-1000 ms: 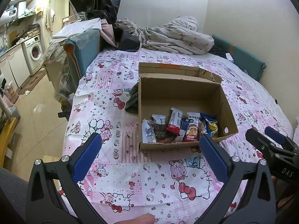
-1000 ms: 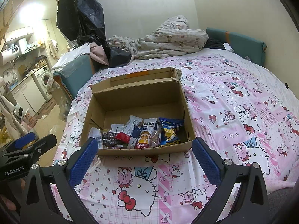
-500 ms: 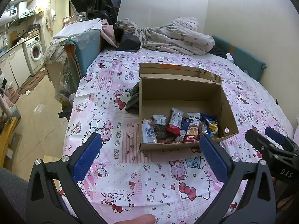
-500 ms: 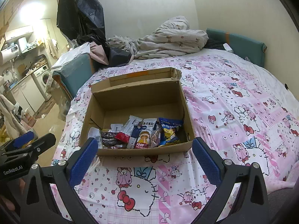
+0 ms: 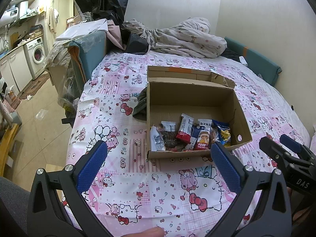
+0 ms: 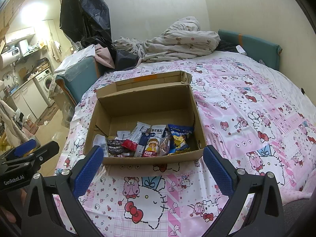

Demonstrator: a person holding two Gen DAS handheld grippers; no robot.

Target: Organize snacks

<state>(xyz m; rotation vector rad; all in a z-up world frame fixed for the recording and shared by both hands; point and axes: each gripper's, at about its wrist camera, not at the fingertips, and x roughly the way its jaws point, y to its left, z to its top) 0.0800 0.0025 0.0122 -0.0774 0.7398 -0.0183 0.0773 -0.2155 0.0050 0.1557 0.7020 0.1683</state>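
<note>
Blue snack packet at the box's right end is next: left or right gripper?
Probably right: the blue snack packet lies near the cardboard box's right wall, the right gripper's side. Both grippers, including the left gripper, hover before it, jaws open.

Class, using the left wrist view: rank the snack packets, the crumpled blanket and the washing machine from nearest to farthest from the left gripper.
From the left gripper:
1. Snack packets, in the cardboard box's near end, just ahead.
2. Crumpled blanket, at the bed's far end.
3. Washing machine, across the room, far left.

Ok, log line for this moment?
left gripper: open, empty | right gripper: open, empty | snacks: along near wall of cardboard box | box on bed
</note>
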